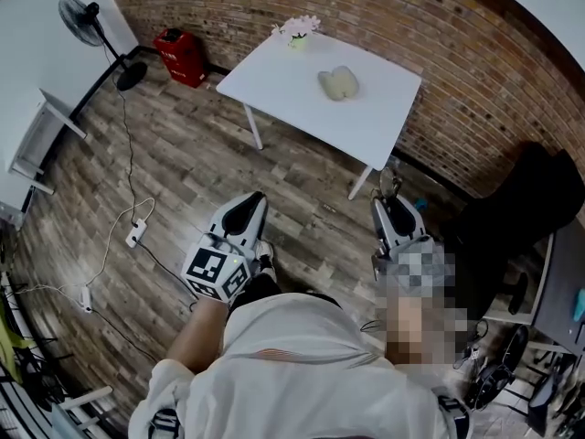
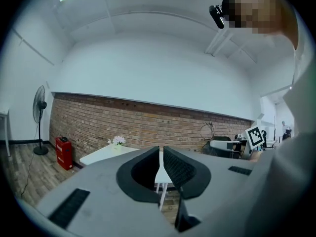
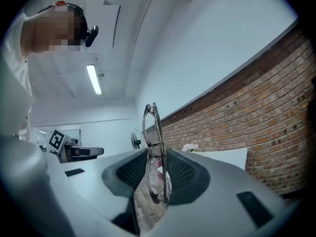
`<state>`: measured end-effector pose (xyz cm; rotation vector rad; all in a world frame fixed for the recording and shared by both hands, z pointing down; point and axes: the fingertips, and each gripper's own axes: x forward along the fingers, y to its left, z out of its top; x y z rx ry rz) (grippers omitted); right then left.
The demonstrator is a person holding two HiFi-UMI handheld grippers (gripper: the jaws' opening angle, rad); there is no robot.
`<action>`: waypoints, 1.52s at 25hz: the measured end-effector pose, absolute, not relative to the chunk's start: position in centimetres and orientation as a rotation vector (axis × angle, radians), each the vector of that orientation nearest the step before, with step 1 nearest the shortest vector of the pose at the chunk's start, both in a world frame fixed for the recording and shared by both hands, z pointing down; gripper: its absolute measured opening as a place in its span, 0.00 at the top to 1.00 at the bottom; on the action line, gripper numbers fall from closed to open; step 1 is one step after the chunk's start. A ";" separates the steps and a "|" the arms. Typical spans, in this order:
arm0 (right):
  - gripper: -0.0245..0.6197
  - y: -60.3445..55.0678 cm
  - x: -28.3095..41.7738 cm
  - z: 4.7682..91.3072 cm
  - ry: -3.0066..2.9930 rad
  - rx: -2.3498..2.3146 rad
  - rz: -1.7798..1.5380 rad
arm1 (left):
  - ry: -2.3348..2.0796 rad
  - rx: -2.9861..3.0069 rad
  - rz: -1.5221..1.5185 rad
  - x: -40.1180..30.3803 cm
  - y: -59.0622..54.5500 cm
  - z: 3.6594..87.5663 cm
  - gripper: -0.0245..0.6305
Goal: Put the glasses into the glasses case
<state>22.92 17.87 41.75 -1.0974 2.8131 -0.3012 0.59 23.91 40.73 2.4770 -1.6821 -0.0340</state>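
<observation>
A person stands on a wood-plank floor (image 1: 183,172), facing a white square table (image 1: 292,90) set against a red brick wall (image 1: 411,26) and well apart from it. On the table lies a beige rounded glasses case (image 1: 338,82); whether it is open cannot be told. The right gripper (image 1: 393,218) has its jaws clamped on folded, thin dark-framed glasses (image 3: 154,154), held on edge. The left gripper (image 2: 161,152) has its jaws almost together, with nothing between them. The glasses appear to be picked up. Reaching the case and putting them in seems left to do.
</observation>
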 end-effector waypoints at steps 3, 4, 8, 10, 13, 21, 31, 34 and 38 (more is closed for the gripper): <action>0.70 15.6 21.9 41.9 2.824 -1.118 -0.297 | -1.653 2.478 -0.046 -0.3 21.3 41.4 0.91; 0.70 14.7 21.6 42.0 2.823 -1.132 -0.300 | -1.641 2.477 -0.048 -0.7 20.3 41.6 0.91; 0.70 11.0 19.4 41.8 2.821 -1.183 -0.310 | -1.600 2.486 -0.060 -3.2 15.8 41.4 0.91; 0.70 9.1 17.8 41.4 2.822 -1.202 -0.303 | -1.590 2.499 -0.065 -4.9 13.6 41.1 0.91; 0.70 6.3 15.4 41.1 2.810 -1.243 -0.309 | -1.567 2.501 -0.080 -7.6 10.6 41.1 0.91; 0.70 1.3 8.9 40.3 2.814 -1.307 -0.292 | -1.498 2.509 -0.119 -14.1 4.5 41.3 0.91; 0.70 -3.3 4.9 41.5 2.832 -1.371 -0.296 | -1.403 2.540 -0.102 -17.1 -1.2 42.8 0.91; 0.70 -6.2 5.6 41.7 2.816 -1.396 -0.309 | -1.381 2.546 -0.094 -16.5 -4.4 43.0 0.91; 0.70 -10.8 6.9 42.3 2.804 -1.404 -0.332 | -1.383 2.554 -0.080 -15.4 -9.0 43.0 0.91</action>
